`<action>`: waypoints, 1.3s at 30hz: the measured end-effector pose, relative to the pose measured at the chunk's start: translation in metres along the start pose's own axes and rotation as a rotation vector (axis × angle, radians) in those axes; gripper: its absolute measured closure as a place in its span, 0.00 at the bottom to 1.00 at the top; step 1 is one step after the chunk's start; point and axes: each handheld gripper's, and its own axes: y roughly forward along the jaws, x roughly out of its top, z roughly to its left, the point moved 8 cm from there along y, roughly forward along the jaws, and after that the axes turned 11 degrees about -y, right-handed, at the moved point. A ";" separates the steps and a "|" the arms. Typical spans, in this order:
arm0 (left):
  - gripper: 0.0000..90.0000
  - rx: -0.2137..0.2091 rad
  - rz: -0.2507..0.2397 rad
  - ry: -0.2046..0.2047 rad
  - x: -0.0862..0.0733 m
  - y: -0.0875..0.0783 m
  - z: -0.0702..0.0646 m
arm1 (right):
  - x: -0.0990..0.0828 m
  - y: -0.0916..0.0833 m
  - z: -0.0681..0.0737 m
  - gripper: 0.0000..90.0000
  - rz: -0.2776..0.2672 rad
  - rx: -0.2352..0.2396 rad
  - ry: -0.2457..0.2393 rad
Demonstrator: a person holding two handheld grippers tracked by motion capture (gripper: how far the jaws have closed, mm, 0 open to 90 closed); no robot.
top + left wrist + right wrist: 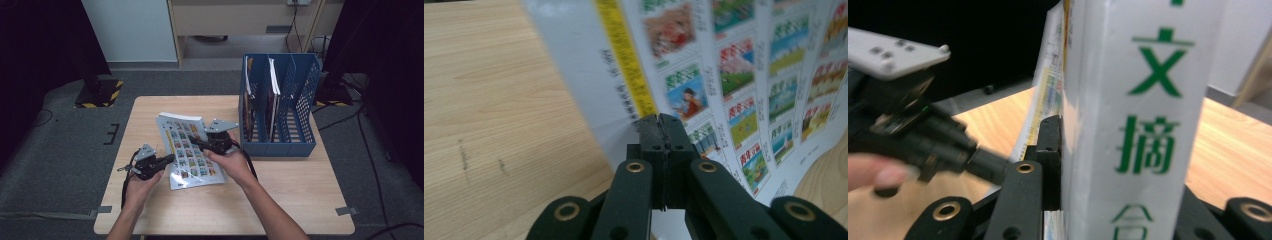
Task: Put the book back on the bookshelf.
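While the magazine (189, 150) lies near the table's (300, 200) middle, I see my left gripper (167, 159) pinched tight on its left cover edge, and my right gripper (196, 140) clamps its thick white spine.

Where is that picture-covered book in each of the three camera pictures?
High view: the book lies mid-table, between the two grippers.
Left gripper view: its cover fills the upper right, its edge pinched in the shut jaws.
Right gripper view: its white spine stands upright, centre-right.
Shared landmark: the wooden table.
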 end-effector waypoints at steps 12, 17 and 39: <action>0.44 -0.018 0.065 -0.153 -0.020 0.013 0.016 | 0.002 -0.003 -0.002 0.82 -0.032 -0.001 0.026; 0.51 -0.075 0.114 -0.119 -0.025 0.018 0.007 | 0.002 -0.005 -0.002 0.82 -0.050 0.009 0.032; 0.81 0.038 0.031 -0.016 -0.006 0.004 0.006 | 0.008 -0.016 -0.003 0.81 -0.087 0.012 -0.016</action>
